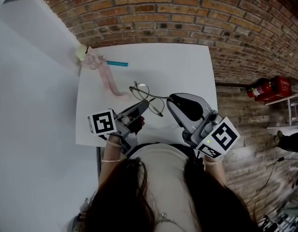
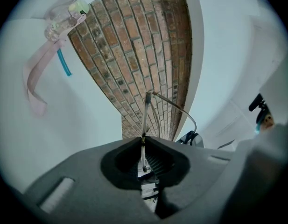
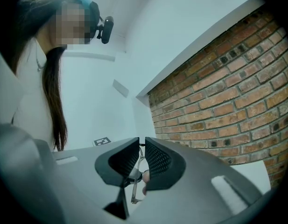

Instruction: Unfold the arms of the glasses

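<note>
The glasses (image 1: 148, 98) are sitting over the near part of the white desk (image 1: 187, 66), right between the two tools. I cannot tell if they are touching the desk. The left tool (image 1: 139, 111) is pressing its jaws together on a thin wire part of the glasses. In the left gripper view that wire is going straight up out of the shut jaws and then bending off to the right. The right tool (image 1: 174, 103) is pinching the glasses too. In the right gripper view its jaws are standing almost together with a bit of thin frame between them. A pink strap (image 1: 107, 79) and a blue stick (image 1: 117, 63) are lying at the far left corner, well apart from all this. The glasses are looking very light and thin, made of skinny wire with two round lenses. I am thinking the wire is going to bend if it is squeezed or pulled hard, and the lenses are going to scratch or crack easily. Smooth wire is also slippery, so it may be sliding in the jaws. The best way, I am guessing, is holding the frame close to the little hinge with one tool, taking the arm partway along with the other, and swinging it out slowly.
</note>
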A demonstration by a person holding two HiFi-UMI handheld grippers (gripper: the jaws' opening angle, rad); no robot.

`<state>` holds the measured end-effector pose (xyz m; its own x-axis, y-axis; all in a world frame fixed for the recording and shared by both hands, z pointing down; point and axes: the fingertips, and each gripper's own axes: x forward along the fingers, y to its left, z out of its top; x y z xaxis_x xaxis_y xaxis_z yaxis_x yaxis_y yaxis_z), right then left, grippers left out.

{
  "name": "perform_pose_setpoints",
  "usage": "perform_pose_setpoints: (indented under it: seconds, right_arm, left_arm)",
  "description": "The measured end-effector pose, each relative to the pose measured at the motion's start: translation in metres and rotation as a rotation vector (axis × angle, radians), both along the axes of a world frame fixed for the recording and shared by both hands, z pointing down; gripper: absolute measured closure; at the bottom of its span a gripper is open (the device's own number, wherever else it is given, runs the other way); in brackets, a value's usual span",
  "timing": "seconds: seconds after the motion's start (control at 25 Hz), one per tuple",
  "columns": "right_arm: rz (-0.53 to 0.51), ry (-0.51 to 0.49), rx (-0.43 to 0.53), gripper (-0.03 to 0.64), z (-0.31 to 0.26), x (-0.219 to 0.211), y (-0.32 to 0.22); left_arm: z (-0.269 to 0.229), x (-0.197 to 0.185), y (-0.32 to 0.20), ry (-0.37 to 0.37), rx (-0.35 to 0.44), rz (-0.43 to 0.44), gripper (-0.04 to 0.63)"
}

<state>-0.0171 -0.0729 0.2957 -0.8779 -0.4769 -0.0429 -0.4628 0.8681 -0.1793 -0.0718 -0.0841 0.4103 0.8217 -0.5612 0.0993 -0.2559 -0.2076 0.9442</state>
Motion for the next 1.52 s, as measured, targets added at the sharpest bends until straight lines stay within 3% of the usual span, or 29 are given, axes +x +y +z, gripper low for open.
perform_pose_setpoints:
  seconds: [0.16,0.28,0.4,0.6,0.72,0.88,1.52]
  right_arm:
    - [0.002,-0.006,0.002,0.572,-0.002,0.002,-0.002]
    - [0.004,-0.007,0.003,0.572,-0.004,0.003,-0.003]
    - [0.007,-0.006,0.003,0.574,-0.006,0.003,-0.004]
    - [0.011,-0.007,0.005,0.574,-0.008,0.004,-0.007]
    - [0.013,-0.009,0.006,0.574,-0.009,0.004,-0.008]
    - [0.017,-0.008,0.006,0.574,-0.009,0.004,-0.010]
    - [0.033,-0.019,0.007,0.574,-0.013,0.007,-0.014]
  left_arm:
    - [0.000,0.005,0.001,0.015,-0.015,-0.001,0.574]
    - [0.007,0.002,0.000,-0.058,0.008,0.012,0.574]
    - [0.009,0.003,0.001,-0.070,0.008,0.018,0.574]
    - [0.005,0.012,0.004,0.004,-0.052,0.006,0.574]
    - [0.021,0.000,0.004,-0.146,-0.051,0.008,0.574]
    - [0.015,0.008,0.003,-0.110,0.001,0.041,0.574]
    - [0.022,0.014,0.007,-0.175,0.002,0.079,0.572]
